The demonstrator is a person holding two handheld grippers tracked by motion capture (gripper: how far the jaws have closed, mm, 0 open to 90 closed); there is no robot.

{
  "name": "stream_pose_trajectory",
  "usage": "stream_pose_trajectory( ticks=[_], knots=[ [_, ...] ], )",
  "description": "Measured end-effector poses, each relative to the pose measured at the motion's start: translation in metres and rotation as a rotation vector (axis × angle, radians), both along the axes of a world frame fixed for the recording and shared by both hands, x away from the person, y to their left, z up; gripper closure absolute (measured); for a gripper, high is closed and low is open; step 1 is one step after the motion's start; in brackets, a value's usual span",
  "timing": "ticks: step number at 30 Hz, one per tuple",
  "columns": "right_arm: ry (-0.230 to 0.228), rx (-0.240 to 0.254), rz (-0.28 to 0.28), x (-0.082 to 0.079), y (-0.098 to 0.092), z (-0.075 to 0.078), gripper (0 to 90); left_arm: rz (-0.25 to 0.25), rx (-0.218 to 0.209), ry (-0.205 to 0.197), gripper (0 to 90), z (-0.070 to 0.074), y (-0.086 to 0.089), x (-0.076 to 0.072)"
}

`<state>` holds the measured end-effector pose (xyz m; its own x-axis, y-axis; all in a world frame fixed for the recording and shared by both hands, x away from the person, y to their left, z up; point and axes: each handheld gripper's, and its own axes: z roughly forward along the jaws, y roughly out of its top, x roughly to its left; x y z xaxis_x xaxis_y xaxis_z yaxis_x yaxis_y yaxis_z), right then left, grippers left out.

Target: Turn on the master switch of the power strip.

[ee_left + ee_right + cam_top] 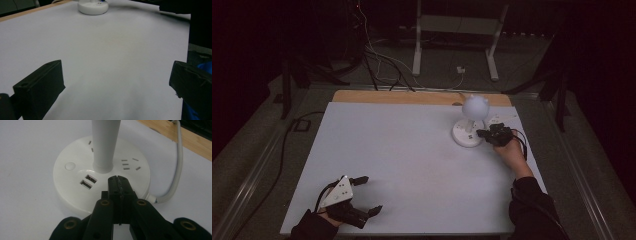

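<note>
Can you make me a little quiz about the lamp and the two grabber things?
1. True or false: the left gripper has its fingers spread apart.
2. Which is on the lamp base? A) USB ports B) a clock C) a fan
3. Fill in: the right gripper, fingers shut, hovers over the lamp's ____.

Key: 1 true. 2 A. 3 base.
</note>
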<state>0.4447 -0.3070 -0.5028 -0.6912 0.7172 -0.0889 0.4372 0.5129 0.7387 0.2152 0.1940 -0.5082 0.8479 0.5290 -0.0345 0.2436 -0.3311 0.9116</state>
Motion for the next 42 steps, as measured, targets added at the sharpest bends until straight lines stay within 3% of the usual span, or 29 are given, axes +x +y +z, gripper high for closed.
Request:
stream_pose_trajectory(
  ticks=[10,20,28,34,38,42],
  knots=[
    [0.006,0.030,-0.003,0.000,-0.003,-0.002,90.0,0.002,-0.003,0.000,0.2,0.000,0.000,0.000],
    [0.011,-0.002,0.007,0.001,0.000,0.000,90.0,0.003,-0.001,0.000,0.2,0.000,0.000,0.000],
    [0.023,0.017,0.002,0.003,-0.002,0.001,90.0,0.006,0.000,-0.001,0.2,0.000,0.000,0.000],
    [0.045,0.061,-0.003,0.005,-0.002,0.004,90.0,0.011,-0.003,-0.001,0.2,0.000,0.001,0.001],
    [0.027,0.091,-0.005,0.004,-0.003,0.009,90.0,0.011,-0.005,-0.001,0.2,0.000,0.001,0.001],
    [0.022,0.083,-0.012,0.003,-0.006,0.013,90.0,0.010,-0.005,-0.001,0.2,0.000,0.001,0.001]
  ],
)
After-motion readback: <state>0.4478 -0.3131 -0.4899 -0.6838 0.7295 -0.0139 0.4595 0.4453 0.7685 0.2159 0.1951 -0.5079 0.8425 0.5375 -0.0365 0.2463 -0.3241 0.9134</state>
